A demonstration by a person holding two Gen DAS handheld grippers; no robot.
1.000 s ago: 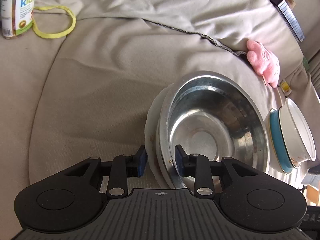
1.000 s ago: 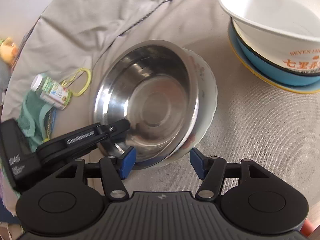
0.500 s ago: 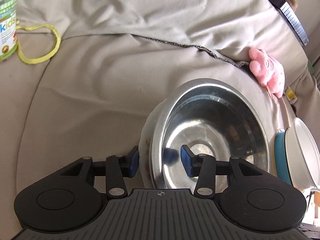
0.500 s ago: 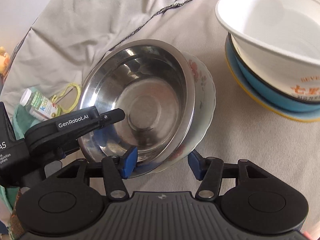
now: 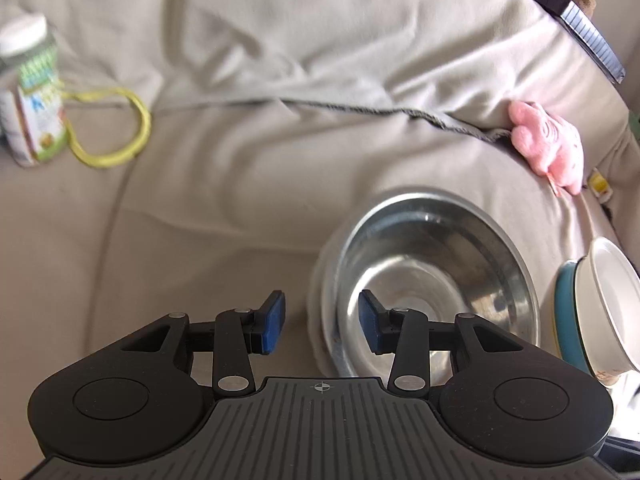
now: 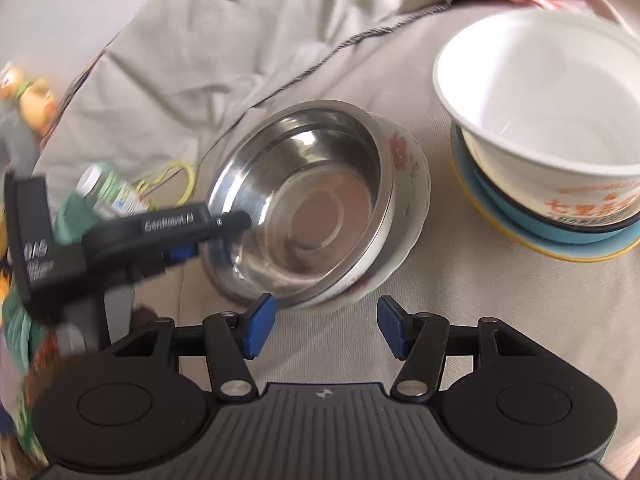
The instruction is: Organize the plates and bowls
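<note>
With both grippers' fingers spread and pinching nothing, the left gripper [image 5: 320, 328] closing slightly at the rim, the steel bowl [image 6: 304, 208] sat nested in a floral bowl [image 6: 412, 184] mid-frame, a white bowl [image 6: 544, 100] stacked on a blue plate [image 6: 560, 236] upper right, apparently near-finished.

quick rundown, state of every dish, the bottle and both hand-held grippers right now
steel bowl: empty, nested in the floral bowl, tilted
floral bowl: under the steel bowl
white bowl: upright, empty, stacked in the blue bowl
blue bowl: bottom of that stack
bottle: capped
left hand-held gripper: closing, pads off the steel bowl's rim
right hand-held gripper: open, holding nothing
</note>
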